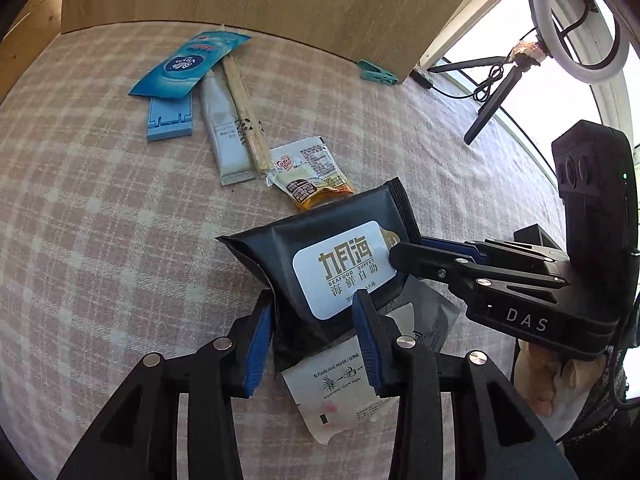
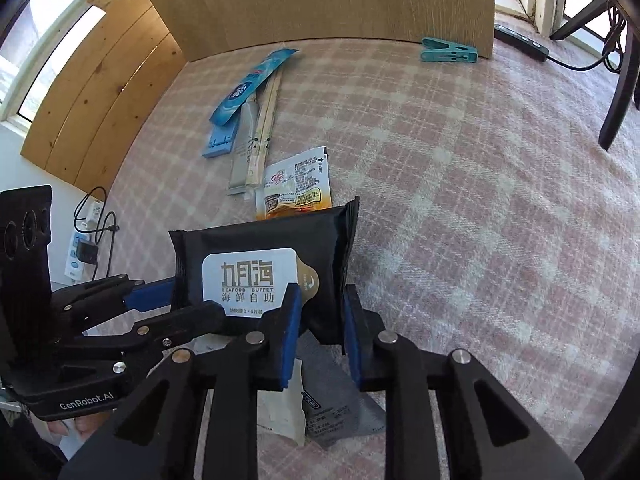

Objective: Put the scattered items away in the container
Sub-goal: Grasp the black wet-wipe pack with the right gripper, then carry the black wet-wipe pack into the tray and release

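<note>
1. Table [image 1: 100, 208] — covered in a pink and cream plaid cloth; a wooden board stands upright along its far edge.

2. Left gripper [image 1: 316, 332] — black frame, blue pads. Its two fingers close on the left end of the black wet-wipe pack, which is lifted clear of the cloth. The left gripper also shows in the right wrist view [image 2: 192, 304], reaching in from the left side.

3. Right gripper [image 2: 322, 320] — same build. Its fingers close on the right end of the same pack, near the label's pull tab. In the left wrist view the right gripper [image 1: 408, 258] enters from the right, marked "DAS".

4. Black wet-wipe pack [image 1: 320, 256] — white label with "SEAFOOD BUFFET" print, held between both grippers, near centre of the table.

5. Blue tissue packet [image 1: 192, 66] — far left, lying partly over a light blue plastic piece [image 1: 168, 120].

6. Grey tube [image 1: 226, 132] — just right of the blue piece, lengthwise, touching the wrapped chopsticks [image 1: 246, 116] beside it.

7. Sugar sachet [image 1: 340, 392] — white paper, "SUGARCANE PAPER" print, lying under the held pack, beside a grey sachet [image 1: 428, 320].

8. Creamer sachet [image 1: 308, 176] — white and orange, just beyond the pack.

9. Teal clothes peg [image 1: 378, 74] — far right, at the foot of the board.

No container can be made out in either view.
</note>
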The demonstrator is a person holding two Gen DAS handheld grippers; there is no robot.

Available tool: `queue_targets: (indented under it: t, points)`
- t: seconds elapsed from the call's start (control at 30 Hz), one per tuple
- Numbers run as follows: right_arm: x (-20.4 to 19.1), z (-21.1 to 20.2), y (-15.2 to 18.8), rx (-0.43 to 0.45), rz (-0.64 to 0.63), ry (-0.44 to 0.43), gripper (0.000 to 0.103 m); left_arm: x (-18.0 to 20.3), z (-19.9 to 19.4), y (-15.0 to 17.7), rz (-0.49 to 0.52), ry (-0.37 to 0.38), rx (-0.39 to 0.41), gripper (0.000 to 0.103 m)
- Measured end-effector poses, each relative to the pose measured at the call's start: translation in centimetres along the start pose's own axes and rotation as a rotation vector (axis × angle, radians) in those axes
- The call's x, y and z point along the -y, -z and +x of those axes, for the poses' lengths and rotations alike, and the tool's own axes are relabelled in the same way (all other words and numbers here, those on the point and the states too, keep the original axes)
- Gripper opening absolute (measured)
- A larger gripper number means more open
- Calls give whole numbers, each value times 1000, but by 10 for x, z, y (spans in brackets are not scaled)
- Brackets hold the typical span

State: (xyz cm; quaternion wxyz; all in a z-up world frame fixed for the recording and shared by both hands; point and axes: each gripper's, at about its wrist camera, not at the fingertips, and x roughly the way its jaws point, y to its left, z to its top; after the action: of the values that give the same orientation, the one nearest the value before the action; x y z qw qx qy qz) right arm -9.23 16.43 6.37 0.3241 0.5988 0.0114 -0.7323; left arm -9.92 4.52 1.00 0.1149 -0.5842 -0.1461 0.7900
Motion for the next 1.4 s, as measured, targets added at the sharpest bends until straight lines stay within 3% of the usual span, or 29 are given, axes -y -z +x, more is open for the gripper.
queue_targets:
  t: [0.2,0.43,0.7,1.03,1.23,1.3,1.4]
  points:
    - [1,-44,6,94,41,14,21,35,-23,-16,84,27,42,36]
    - [48,-115,44,194,170,66,21,92,-63,-10,267,99,36,36]
    - [111,-199,124,305,365,168,21,212,-61,14,494,219,-20,36]
    - [175,-290,242,404,592,310,20,353,-49,80,791,330,-119,36]
    - [197,-319,294,428,699,365,22,401,-49,119,915,352,-159,37]
    - [204,-325,306,433,745,408,23,405,-48,123,919,338,-161,44]
    - [213,-335,321,457,787,439,23,400,-51,120,907,337,-148,45]
